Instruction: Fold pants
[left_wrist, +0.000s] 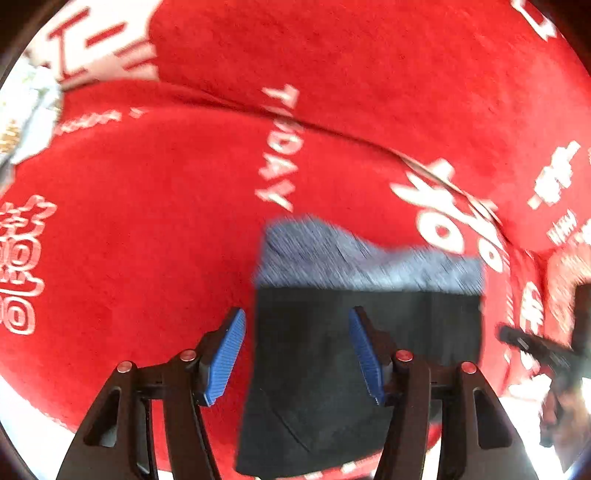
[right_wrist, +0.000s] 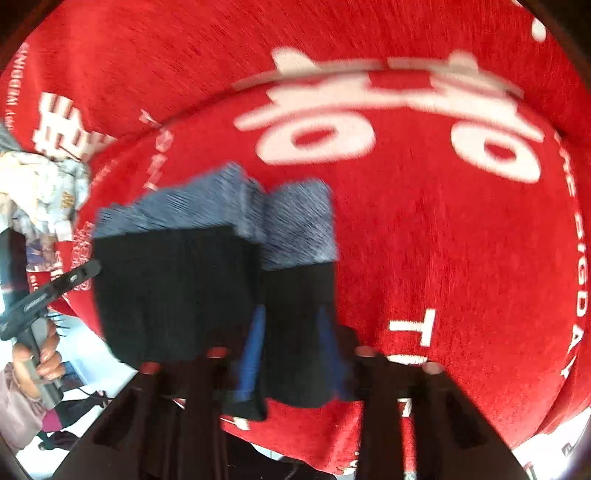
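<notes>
Basically we're mid-fold: right hand-held gripper (right_wrist: 291, 354) clamped on the pants (right_wrist: 177, 291), left hand-held gripper (left_wrist: 297, 354) apart above them; next, flatten.

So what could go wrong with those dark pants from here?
The right gripper seems to pinch only a narrow strip of the dark pants, and the view is blurred; the fabric might slip out. The left gripper stands open over the pants, gripping nothing, so that side could sag and spoil the fold. The red blanket is creased, so the stack may settle crooked.
</notes>
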